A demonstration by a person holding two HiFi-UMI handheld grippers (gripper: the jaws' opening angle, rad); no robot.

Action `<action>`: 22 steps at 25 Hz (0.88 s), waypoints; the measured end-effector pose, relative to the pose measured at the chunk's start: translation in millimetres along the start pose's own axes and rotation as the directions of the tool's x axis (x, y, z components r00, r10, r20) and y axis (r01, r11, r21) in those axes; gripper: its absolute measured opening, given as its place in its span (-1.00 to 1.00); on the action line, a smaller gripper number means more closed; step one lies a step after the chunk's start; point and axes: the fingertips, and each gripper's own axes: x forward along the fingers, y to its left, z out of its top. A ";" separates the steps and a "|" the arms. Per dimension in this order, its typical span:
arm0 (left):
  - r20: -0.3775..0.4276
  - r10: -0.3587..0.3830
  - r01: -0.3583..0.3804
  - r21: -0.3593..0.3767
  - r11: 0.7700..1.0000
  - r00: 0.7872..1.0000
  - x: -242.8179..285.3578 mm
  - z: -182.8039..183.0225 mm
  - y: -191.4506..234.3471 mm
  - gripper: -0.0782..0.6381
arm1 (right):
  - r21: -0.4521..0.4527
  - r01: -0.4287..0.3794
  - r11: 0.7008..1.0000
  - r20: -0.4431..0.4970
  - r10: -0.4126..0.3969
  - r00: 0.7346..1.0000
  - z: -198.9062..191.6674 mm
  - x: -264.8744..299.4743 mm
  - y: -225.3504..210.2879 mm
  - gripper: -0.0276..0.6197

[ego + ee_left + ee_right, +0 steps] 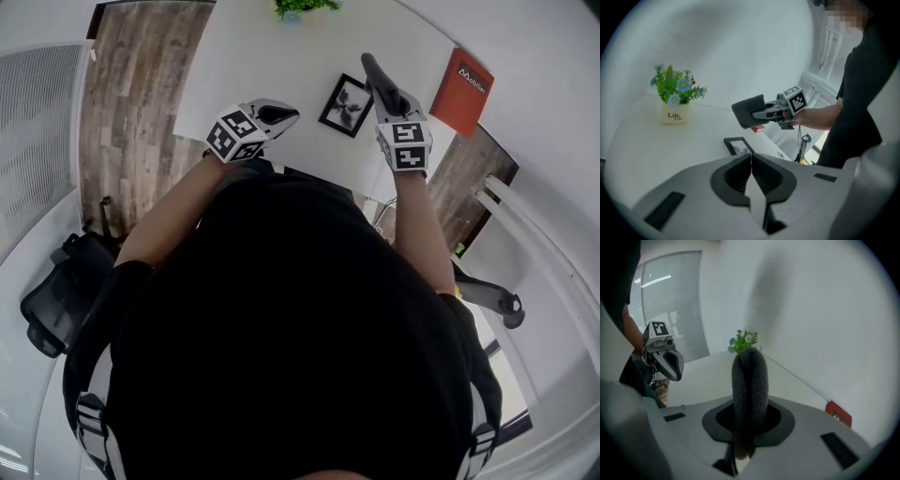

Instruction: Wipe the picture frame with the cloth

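With the right gripper (380, 82) pinching the folded grey cloth (749, 380) near the small black picture frame (346, 105), which lies on the white table (253, 56), and the left gripper (751, 161) pressed together on nothing, an unbraced wipe may skid the light frame away.

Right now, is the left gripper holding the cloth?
No, the grey cloth is clamped in the right gripper, while the left gripper has its jaws shut on nothing.

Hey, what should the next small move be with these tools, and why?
Probably lower the right tool toward the picture frame: its jaws clamp the grey cloth, held above the white table, and the frame lies flat with nothing touching it.
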 end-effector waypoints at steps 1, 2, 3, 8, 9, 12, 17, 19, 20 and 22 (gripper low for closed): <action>-0.002 0.000 0.000 -0.008 1.000 1.000 2.6 -2.8 -0.6 -0.75 | -0.023 0.001 1.000 -0.009 -0.001 1.000 -1.0 3.2 -0.5 -0.78; -0.004 -0.002 0.002 -0.016 1.000 1.000 5.3 -5.9 -1.4 -0.75 | -0.047 0.003 0.999 -0.017 -0.004 1.000 -2.1 6.1 -1.5 -0.78; -0.007 -0.004 0.003 -0.024 1.000 1.000 8.0 -9.4 -2.4 -0.75 | -0.068 0.004 0.998 -0.025 -0.006 1.000 -3.3 8.9 -2.5 -0.78; -0.025 -0.014 0.013 -0.054 0.998 1.000 20.4 -27.1 -7.1 -0.75 | -0.156 0.001 0.988 -0.052 -0.009 0.999 -7.1 23.6 -2.6 -0.78; -0.028 -0.016 0.014 -0.059 0.998 0.999 22.9 -30.2 -7.3 -0.75 | -0.180 0.001 0.984 -0.059 -0.011 0.998 -8.1 27.0 -1.6 -0.78; -0.047 -0.022 0.019 -0.071 0.997 0.999 30.5 -40.0 -6.9 -0.75 | -0.258 -0.006 0.966 -0.080 -0.015 0.997 -13.1 38.0 4.3 -0.78; -0.067 -0.023 0.017 -0.087 0.996 0.997 36.7 -51.5 -6.1 -0.75 | -0.345 -0.048 0.937 -0.130 0.003 0.992 -28.9 52.2 18.8 -0.78; -0.070 -0.023 0.016 -0.094 0.995 0.997 38.5 -54.3 -6.6 -0.75 | -0.354 -0.068 0.933 -0.147 0.016 0.989 -36.9 55.5 23.6 -0.78; -0.071 -0.023 0.016 -0.097 0.995 0.997 39.4 -55.6 -7.0 -0.75 | -0.357 -0.077 0.931 -0.154 0.023 0.988 -40.5 56.6 25.7 -0.78; -0.074 -0.024 0.016 -0.102 0.995 0.997 41.5 -58.3 -8.6 -0.75 | -0.360 -0.093 0.928 -0.163 0.035 0.986 -47.0 57.9 29.9 -0.78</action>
